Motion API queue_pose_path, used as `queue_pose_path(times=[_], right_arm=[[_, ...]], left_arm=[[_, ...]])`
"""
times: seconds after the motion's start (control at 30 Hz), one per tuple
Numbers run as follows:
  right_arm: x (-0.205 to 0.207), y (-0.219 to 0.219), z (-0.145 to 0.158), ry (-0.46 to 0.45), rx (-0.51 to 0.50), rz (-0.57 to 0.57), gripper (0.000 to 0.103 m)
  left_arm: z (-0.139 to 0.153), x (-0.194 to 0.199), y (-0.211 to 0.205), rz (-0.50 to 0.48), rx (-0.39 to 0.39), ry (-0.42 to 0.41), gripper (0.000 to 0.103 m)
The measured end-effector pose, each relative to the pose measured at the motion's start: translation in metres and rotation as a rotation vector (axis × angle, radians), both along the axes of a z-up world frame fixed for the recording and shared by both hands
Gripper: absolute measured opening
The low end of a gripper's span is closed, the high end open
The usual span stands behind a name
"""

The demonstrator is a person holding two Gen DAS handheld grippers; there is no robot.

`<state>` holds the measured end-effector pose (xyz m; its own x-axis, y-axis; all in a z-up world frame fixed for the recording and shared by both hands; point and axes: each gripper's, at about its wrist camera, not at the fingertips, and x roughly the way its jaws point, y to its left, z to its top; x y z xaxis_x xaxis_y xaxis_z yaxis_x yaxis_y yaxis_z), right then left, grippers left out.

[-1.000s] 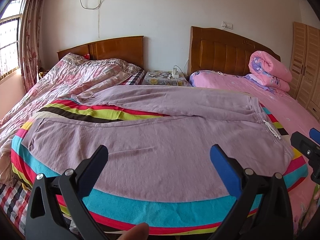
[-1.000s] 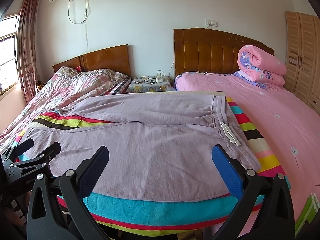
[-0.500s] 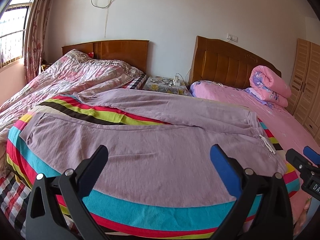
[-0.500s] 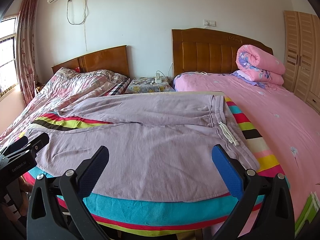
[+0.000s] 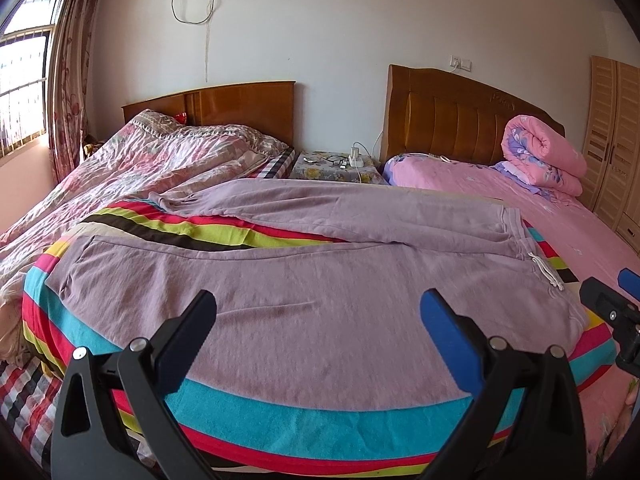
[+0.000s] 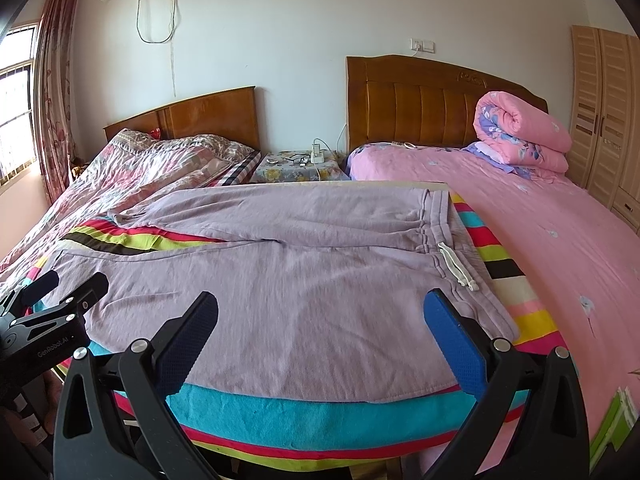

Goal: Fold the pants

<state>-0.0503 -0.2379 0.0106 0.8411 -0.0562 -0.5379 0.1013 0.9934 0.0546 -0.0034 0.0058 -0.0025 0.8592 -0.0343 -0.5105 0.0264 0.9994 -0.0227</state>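
Blue-padded, the left tool [image 5: 316, 320] hangs wide apart over the near edge of the pants [image 5: 320, 304], gripping nothing; the right tool [image 6: 320, 320] is just as wide and as empty near the waistband. One pair of lilac pants lies spread flat on one striped blanket [image 5: 304, 412], legs splayed, with one white drawstring [image 6: 456, 266] loose at the waist. Two tools, two beds, one rolled quilt [image 6: 520, 136]. Soft knit is likely to bunch: a pinch taken too deep could catch the blanket as well, and uneven lifts by the two tools could skew the fold or drag a leg.
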Motion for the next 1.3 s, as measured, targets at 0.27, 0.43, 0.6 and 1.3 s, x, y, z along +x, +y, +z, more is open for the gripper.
queue_pose_path(times=[0.27, 0.43, 0.6, 1.3], right_arm=[[0.022, 0.004, -0.012, 0.011, -0.036, 0.050, 0.099], [0.081, -0.004, -0.037, 0.113, 0.012, 0.225, 0.099], [0.174, -0.041, -0.048, 0.206, 0.067, 0.321, 0.099], [0.546, -0.026, -0.133, 0.488, -0.145, 0.698, 0.066]], left_arm=[[-0.008, 0.018, 0.002, -0.017, 0.038, 0.035, 0.102], [-0.029, 0.065, 0.020, -0.044, -0.033, 0.162, 0.102], [-0.034, 0.127, 0.044, -0.125, -0.149, 0.217, 0.102], [-0.092, 0.303, 0.080, -0.081, -0.262, 0.391, 0.092]])
